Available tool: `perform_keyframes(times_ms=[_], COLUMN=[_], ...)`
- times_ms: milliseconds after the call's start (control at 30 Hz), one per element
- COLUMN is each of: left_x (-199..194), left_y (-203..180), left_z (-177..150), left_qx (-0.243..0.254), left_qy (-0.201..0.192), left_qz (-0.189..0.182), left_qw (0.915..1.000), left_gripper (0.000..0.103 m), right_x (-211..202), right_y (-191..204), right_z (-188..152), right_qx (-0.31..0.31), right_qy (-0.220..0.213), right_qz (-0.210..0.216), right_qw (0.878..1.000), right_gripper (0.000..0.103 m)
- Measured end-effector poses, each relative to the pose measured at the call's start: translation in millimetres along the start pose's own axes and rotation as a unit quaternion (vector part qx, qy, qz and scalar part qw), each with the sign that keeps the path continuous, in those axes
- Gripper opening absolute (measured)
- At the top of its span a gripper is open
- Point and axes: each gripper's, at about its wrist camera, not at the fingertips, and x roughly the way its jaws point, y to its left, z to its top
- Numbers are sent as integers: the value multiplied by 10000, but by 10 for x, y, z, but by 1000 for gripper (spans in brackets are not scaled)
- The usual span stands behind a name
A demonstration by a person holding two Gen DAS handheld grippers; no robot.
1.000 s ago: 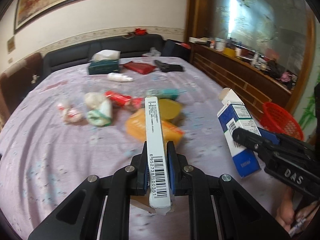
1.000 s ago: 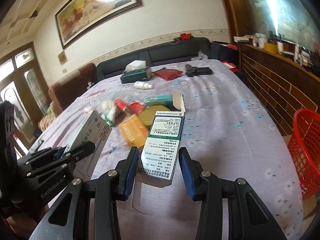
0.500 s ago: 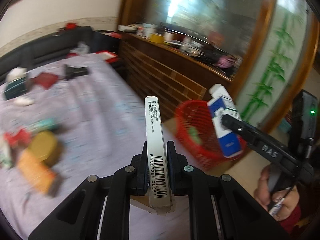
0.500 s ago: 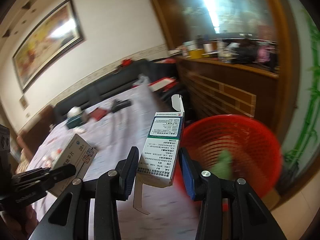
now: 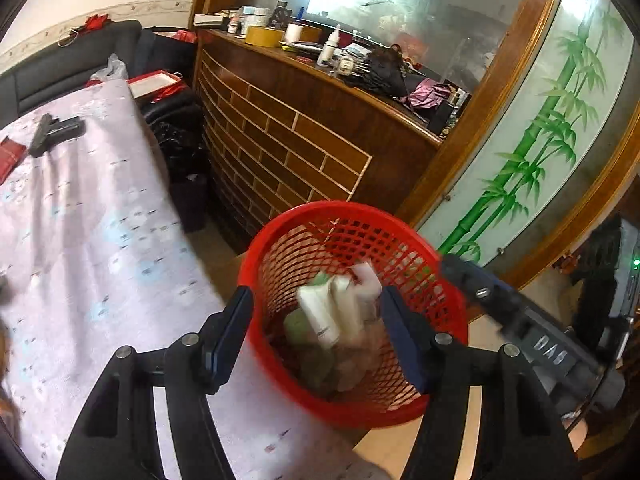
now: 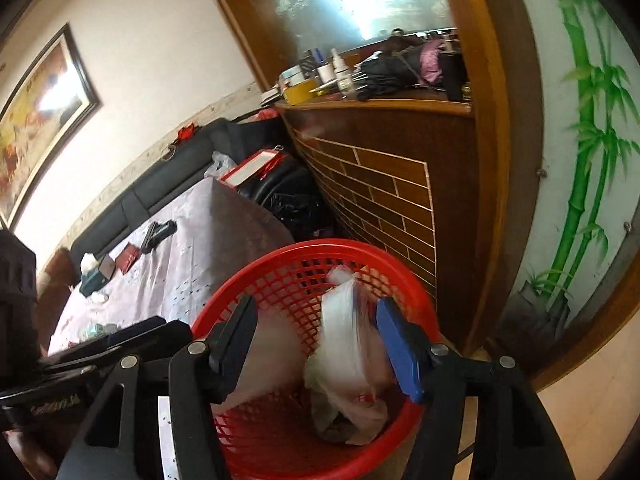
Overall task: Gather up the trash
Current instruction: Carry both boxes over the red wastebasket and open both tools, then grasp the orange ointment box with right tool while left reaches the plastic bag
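Note:
A red mesh basket (image 5: 420,252) stands on the floor beside the table; it also shows in the right wrist view (image 6: 288,264). Both grippers hang over it with jaws wide apart and empty. Under my left gripper (image 5: 320,340) blurred white cartons (image 5: 340,312) are inside the basket. Under my right gripper (image 6: 316,352) a blurred white carton (image 6: 352,340) drops among crumpled wrappers. The right gripper's black body (image 5: 520,320) shows at the right of the left wrist view.
The table with the lilac cloth (image 5: 80,240) lies left of the basket, with a black object (image 5: 56,132) and a red packet (image 5: 8,156) on it. A wooden brick-pattern counter (image 5: 304,140) stands behind. A bamboo-painted panel (image 5: 540,152) is at the right.
Both grippers swung from the table to above the red basket and opened. The boxes they held have dropped into the basket.

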Motion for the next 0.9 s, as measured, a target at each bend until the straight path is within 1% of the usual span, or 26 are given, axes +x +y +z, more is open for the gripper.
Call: perform_keyframes(times_ms=[67, 100, 200, 233, 367, 467, 567, 633, 733, 800, 900], left_x=[-112, -190, -362, -453, -764, -1042, -1330, -1500, -1755, -1948, -2266], left_y=[83, 146, 301, 378, 604, 790, 1050, 1249, 1536, 1746, 2097], left_z=[-64, -107, -202, -258, -445, -599, -772, -887, -1054, -1164, -1298], left_qx=[-51, -77, -203, -258, -302, -338, -500, -681, -952, -1131, -1479], left_qy=[-107, -142, -191, -195, -328, -462, -518, -534, -598, -655, -826], left_qz=[66, 157, 292, 389, 645, 842, 1084, 1171, 1317, 1501, 1807], left_qw=[9999, 9997, 9992, 9987, 9969, 9948, 9915, 9893, 9849, 9800, 9688], left_gripper=[64, 64, 64, 64, 65, 65, 65, 65, 65, 65, 65], right_x=[-61, -87, -113, -106, -77, -38, 19, 81, 153, 241, 374], right_y=[-29, -14, 96, 130, 474, 807, 1123, 1402, 1749, 2058, 2405], right_z=[-32, -55, -115, -124, -219, -296, -378, -459, -592, -707, -832], right_qx=[-24, -39, -70, -107, -390, -661, -860, -1041, -1343, -1551, -1759], right_qy=[-78, -96, -44, -27, 95, 241, 431, 629, 838, 1105, 1421], right_qz=[-41, -24, 208, 282, 552, 794, 1057, 1302, 1502, 1723, 1957], right_qw=[10000, 9999, 9997, 9995, 9977, 9944, 9897, 9840, 9759, 9665, 9542], right_gripper=[67, 67, 67, 67, 67, 67, 67, 67, 67, 69, 71])
